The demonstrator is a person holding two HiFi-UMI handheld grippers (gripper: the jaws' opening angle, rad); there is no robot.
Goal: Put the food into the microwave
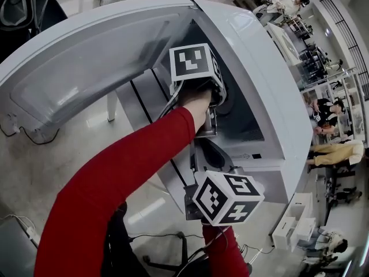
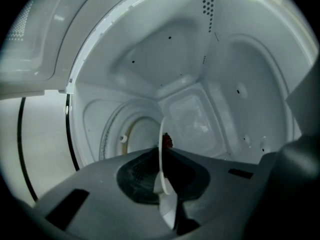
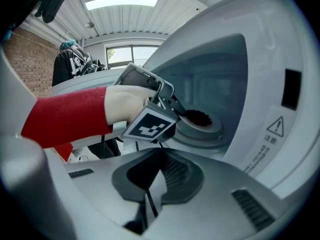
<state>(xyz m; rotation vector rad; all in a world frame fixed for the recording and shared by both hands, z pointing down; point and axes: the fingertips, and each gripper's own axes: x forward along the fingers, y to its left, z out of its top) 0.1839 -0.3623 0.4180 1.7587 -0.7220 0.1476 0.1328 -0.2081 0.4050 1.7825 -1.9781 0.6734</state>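
Observation:
The white microwave (image 1: 277,103) stands with its door (image 1: 86,56) swung open to the left. My left gripper (image 2: 162,156) reaches inside the cavity, shut on the rim of a white plate (image 2: 164,184) that I see edge-on. Dark red food (image 2: 167,140) lies on the plate. In the right gripper view the plate (image 3: 206,132) with the food (image 3: 199,118) sits low in the cavity, ahead of the left gripper's marker cube (image 3: 150,124). Whether the plate rests on the turntable ring (image 2: 131,134) I cannot tell. My right gripper (image 3: 150,196) stays outside, in front of the microwave, shut with nothing in it.
The microwave's front panel with a warning label (image 3: 274,128) is at the right of the opening. Cables (image 1: 155,235) run over the floor below. Several people stand at desks (image 1: 331,149) to the right, and a person in a dark hoodie (image 3: 75,59) beyond the microwave.

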